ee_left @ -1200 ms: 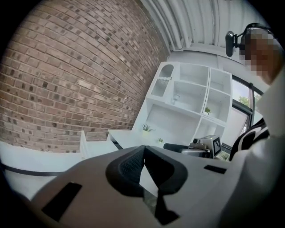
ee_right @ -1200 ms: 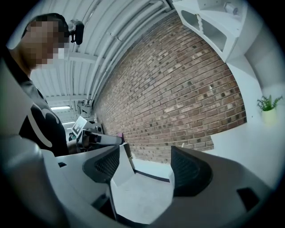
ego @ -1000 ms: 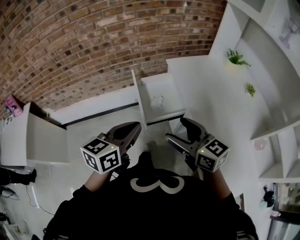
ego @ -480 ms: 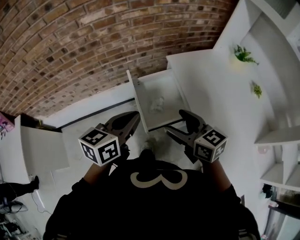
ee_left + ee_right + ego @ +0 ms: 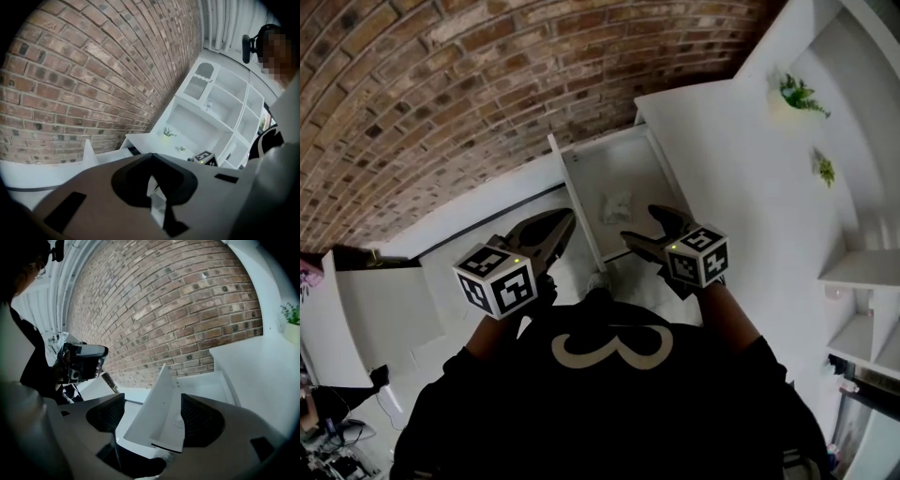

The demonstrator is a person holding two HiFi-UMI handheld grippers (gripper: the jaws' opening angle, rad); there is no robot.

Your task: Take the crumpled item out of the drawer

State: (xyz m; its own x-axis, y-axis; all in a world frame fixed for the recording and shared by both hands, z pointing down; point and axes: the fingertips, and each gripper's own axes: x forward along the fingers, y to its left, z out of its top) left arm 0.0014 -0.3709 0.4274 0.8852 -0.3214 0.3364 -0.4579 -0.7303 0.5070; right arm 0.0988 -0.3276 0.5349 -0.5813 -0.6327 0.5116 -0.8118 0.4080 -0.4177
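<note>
A small crumpled white item (image 5: 616,206) lies inside the open white drawer (image 5: 581,183), which sticks out from the white cabinet under the brick wall. My right gripper (image 5: 643,228) is open and hovers over the drawer's near edge, just short of the item, with nothing between its fingers. In the right gripper view the drawer's (image 5: 159,404) side wall stands between the spread jaws of the right gripper (image 5: 152,408). My left gripper (image 5: 546,236) is shut and empty, left of the drawer above the floor. In its own view the left gripper's (image 5: 150,155) tips meet.
The white cabinet top (image 5: 722,159) runs right of the drawer, with two small plants (image 5: 799,94) near the shelves. A brick wall (image 5: 441,112) stands behind. A low white unit (image 5: 380,305) sits at the left. A person with a camera (image 5: 79,363) stands to the left.
The view has drawn closer to the drawer. My right gripper has moved forward and left, up to the drawer's near edge. The left gripper has kept its place, still shut.
</note>
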